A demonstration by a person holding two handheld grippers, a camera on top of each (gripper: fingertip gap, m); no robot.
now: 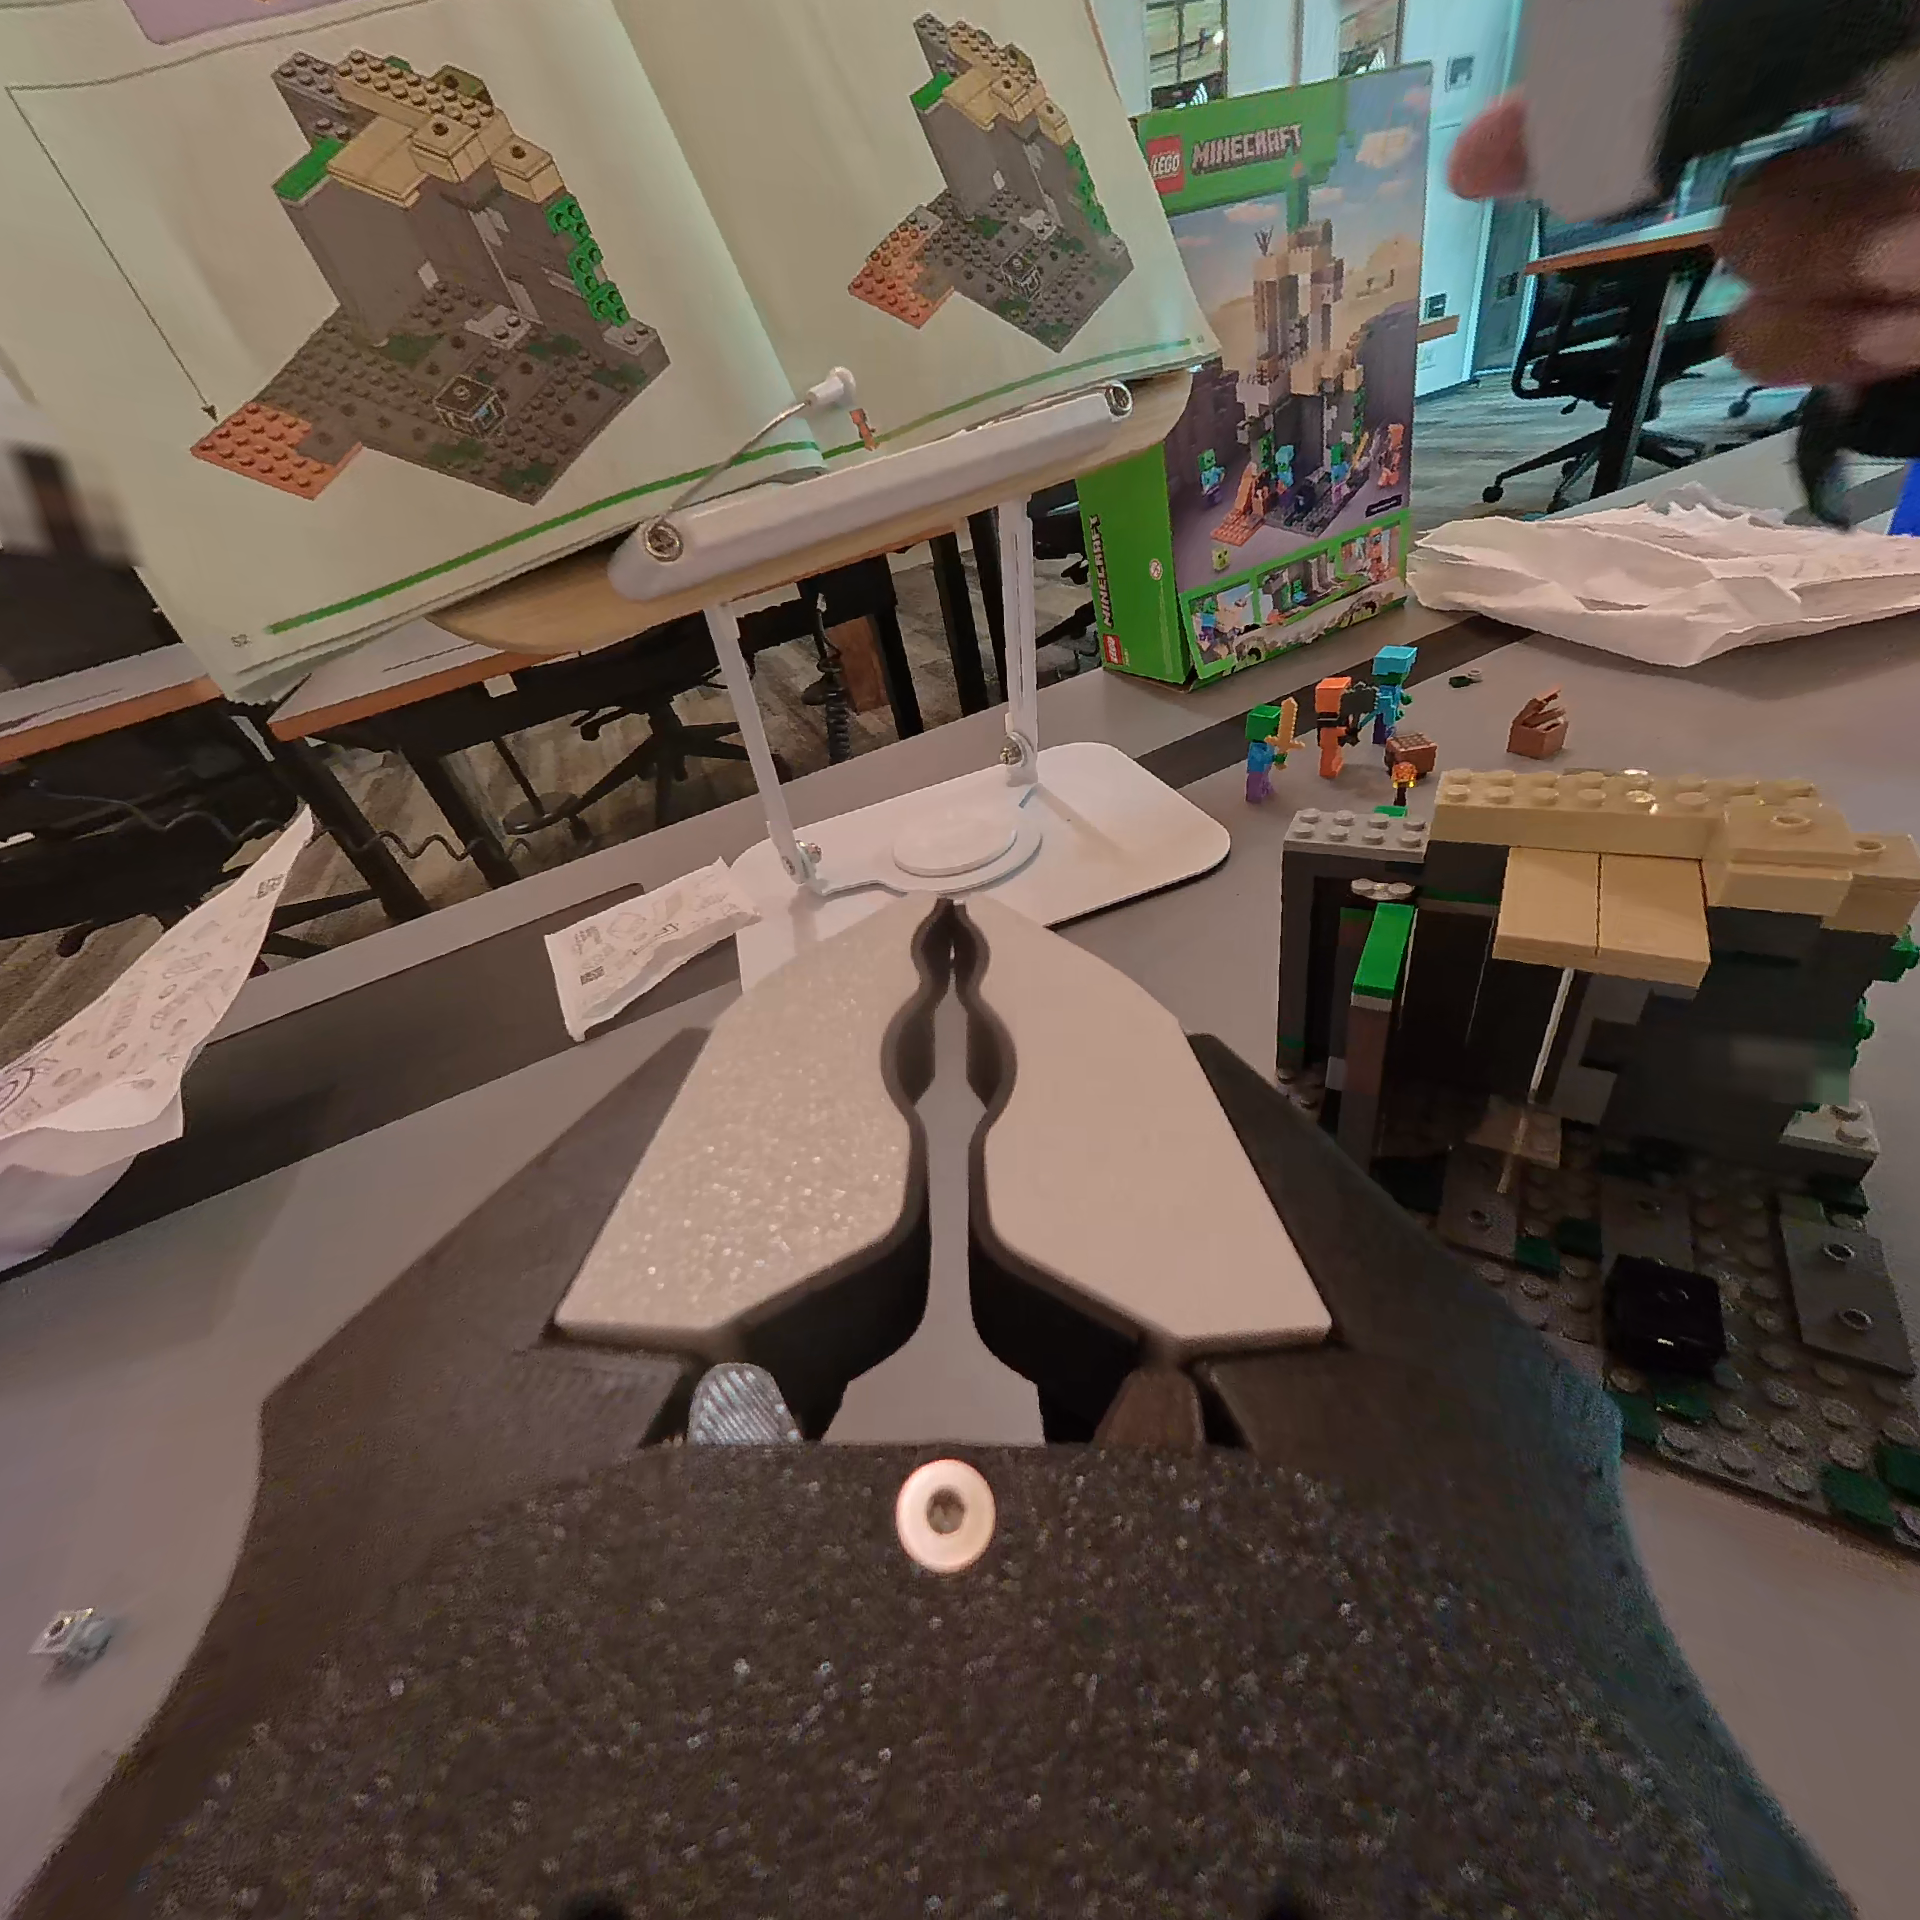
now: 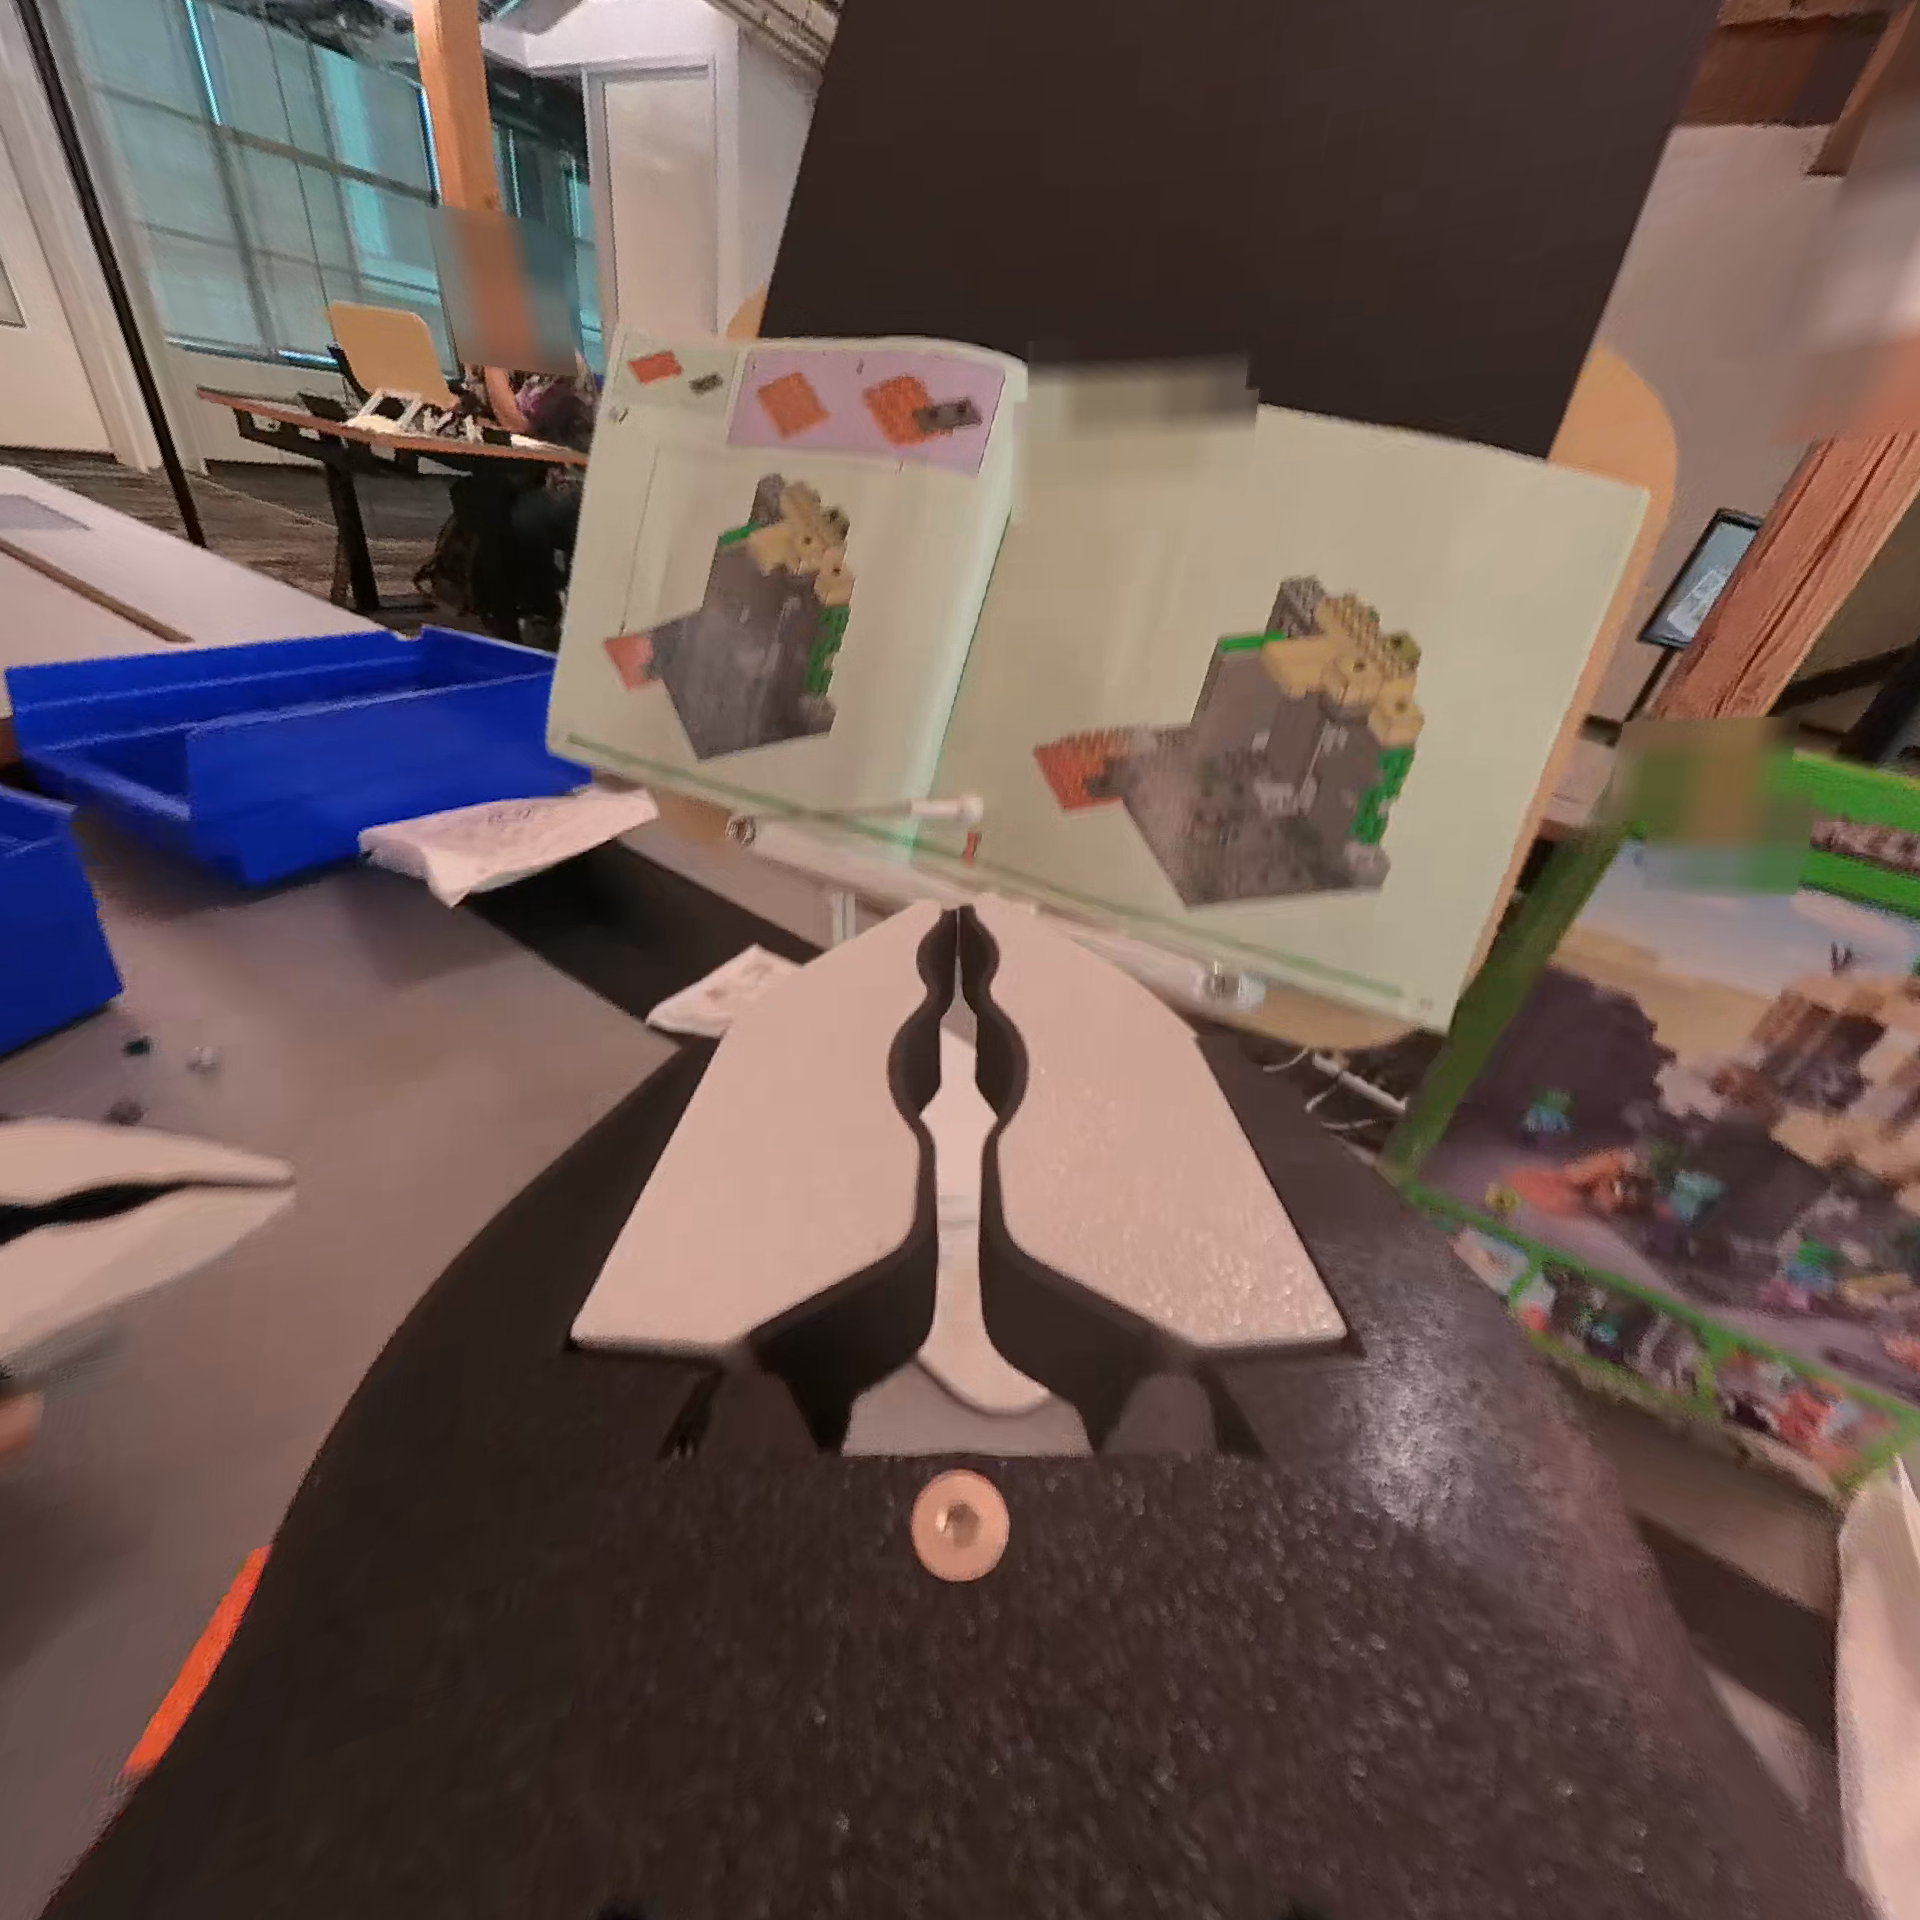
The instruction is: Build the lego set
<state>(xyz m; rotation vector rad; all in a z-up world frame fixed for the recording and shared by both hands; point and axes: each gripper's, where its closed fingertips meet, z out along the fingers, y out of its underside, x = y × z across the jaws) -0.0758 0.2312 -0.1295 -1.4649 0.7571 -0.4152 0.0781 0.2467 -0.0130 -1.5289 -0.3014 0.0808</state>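
The half-built lego model point(image 1: 1621, 997), grey and dark walls with a tan roof on a dark studded baseplate, stands on the grey table at the right of the left wrist view. My left gripper point(image 1: 954, 914) is shut and empty, held above the table left of the model, pointing at the book stand. My right gripper point(image 2: 958, 920) is shut and empty, raised and pointing at the open instruction booklet point(image 2: 1039, 644), which also shows in the left wrist view point(image 1: 540, 260). The left gripper's fingers point(image 2: 125, 1205) show at the left edge of the right wrist view.
The white book stand point(image 1: 987, 842) holds the booklet. The green lego box point(image 1: 1278, 436) stands behind several minifigures point(image 1: 1330, 727). Blue bins point(image 2: 281, 748) sit at the far left. White paper bags point(image 1: 1662, 571) lie about. A small grey piece point(image 1: 73, 1642) lies at the near left. Spacing between my two grippers at the tips: around 20 cm. My left gripper is the nearer one to the small grey piece point(image 1: 73, 1642): about 25 cm, against 45 cm.
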